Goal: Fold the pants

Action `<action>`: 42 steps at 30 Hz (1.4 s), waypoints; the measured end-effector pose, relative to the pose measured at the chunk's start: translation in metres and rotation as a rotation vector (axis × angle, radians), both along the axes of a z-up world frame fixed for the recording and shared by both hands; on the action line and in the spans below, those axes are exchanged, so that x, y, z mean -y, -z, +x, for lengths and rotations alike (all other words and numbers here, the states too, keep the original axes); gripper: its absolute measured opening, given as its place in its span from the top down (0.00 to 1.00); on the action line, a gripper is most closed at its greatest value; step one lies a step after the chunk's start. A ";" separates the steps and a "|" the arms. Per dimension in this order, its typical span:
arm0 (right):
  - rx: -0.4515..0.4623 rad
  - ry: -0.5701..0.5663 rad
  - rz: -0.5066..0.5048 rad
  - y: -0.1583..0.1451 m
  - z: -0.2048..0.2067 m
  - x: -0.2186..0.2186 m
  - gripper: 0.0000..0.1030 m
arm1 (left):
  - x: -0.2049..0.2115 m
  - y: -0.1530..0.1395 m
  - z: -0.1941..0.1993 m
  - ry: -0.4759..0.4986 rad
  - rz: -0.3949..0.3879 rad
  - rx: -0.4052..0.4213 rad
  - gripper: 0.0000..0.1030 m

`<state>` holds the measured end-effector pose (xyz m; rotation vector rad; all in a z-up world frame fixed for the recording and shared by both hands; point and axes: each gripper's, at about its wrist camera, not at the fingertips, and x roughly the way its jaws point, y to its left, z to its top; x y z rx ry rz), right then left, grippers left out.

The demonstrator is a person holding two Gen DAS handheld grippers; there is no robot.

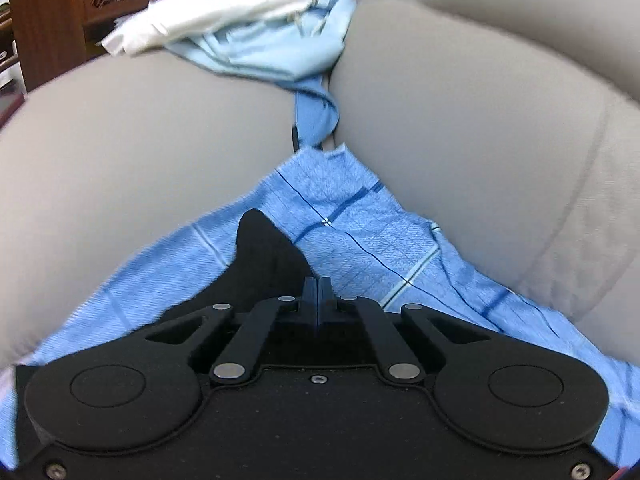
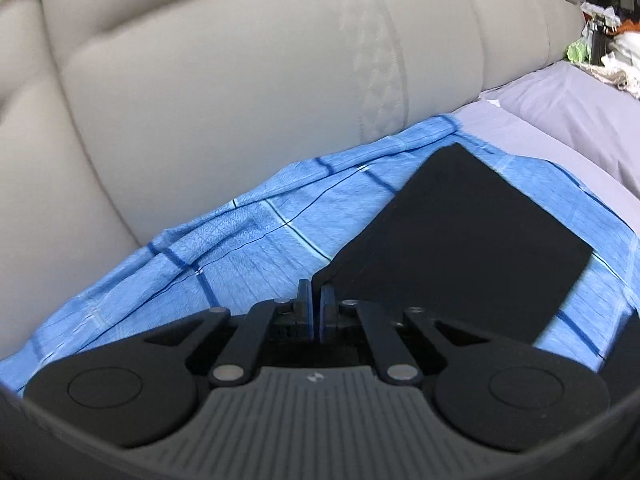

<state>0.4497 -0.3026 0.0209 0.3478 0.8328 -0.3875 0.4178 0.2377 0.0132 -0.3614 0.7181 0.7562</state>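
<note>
now both jaws pinched on blue checked pants point(image 1: 352, 216): left gripper point(image 1: 319, 284), right gripper point(image 2: 316, 290), over beige sofa point(image 2: 224, 92)

I find no word, number or brand name that I can read anywhere in my two views. The only mark is a small pale emblem point(image 2: 313, 377) on my right gripper's grey ribbed plastic body point(image 2: 316, 420), just behind the closed jaws; it is too small to make out as a letter or a logo.
</note>
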 end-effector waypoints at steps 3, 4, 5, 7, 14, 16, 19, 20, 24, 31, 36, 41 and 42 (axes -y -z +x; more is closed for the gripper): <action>0.086 0.011 0.055 -0.011 -0.057 0.015 0.96 | 0.003 -0.023 -0.045 0.056 0.022 0.040 1.00; 0.107 0.014 0.070 -0.013 -0.075 0.019 0.97 | 0.005 -0.030 -0.059 0.070 0.024 0.054 1.00; 0.137 0.024 0.083 -0.014 -0.099 0.023 0.98 | 0.005 -0.035 -0.077 0.084 0.023 0.069 1.00; 0.177 0.041 0.061 -0.013 -0.145 0.026 0.98 | 0.007 -0.042 -0.108 0.105 0.043 0.075 1.00; 0.176 -0.024 -0.019 0.011 -0.249 0.029 0.93 | -0.005 -0.018 -0.194 0.149 0.005 0.020 0.99; 0.158 -0.103 0.018 0.015 -0.247 0.023 0.82 | -0.007 -0.009 -0.203 0.151 -0.016 0.000 0.99; 0.200 -0.134 0.162 0.021 -0.230 0.026 0.51 | -0.007 -0.007 -0.210 0.154 -0.026 0.005 0.99; 0.222 -0.115 0.178 0.024 -0.222 0.032 0.42 | -0.006 -0.010 -0.210 0.160 -0.016 0.012 0.99; 0.200 0.022 0.113 0.027 -0.160 0.069 0.38 | -0.001 -0.016 -0.206 0.185 0.028 0.019 0.99; 0.072 0.003 -0.063 0.040 -0.070 0.094 0.25 | 0.005 -0.003 -0.182 0.184 0.061 -0.022 0.99; -0.087 0.041 -0.210 0.068 -0.019 0.090 0.47 | 0.002 0.006 -0.170 0.175 0.050 -0.047 0.99; -0.082 0.073 -0.263 0.034 -0.031 0.099 0.96 | -0.004 -0.006 -0.168 0.168 0.024 -0.010 0.99; -0.055 0.075 -0.249 0.024 -0.042 0.106 0.96 | -0.004 -0.010 -0.169 0.165 0.023 -0.002 0.99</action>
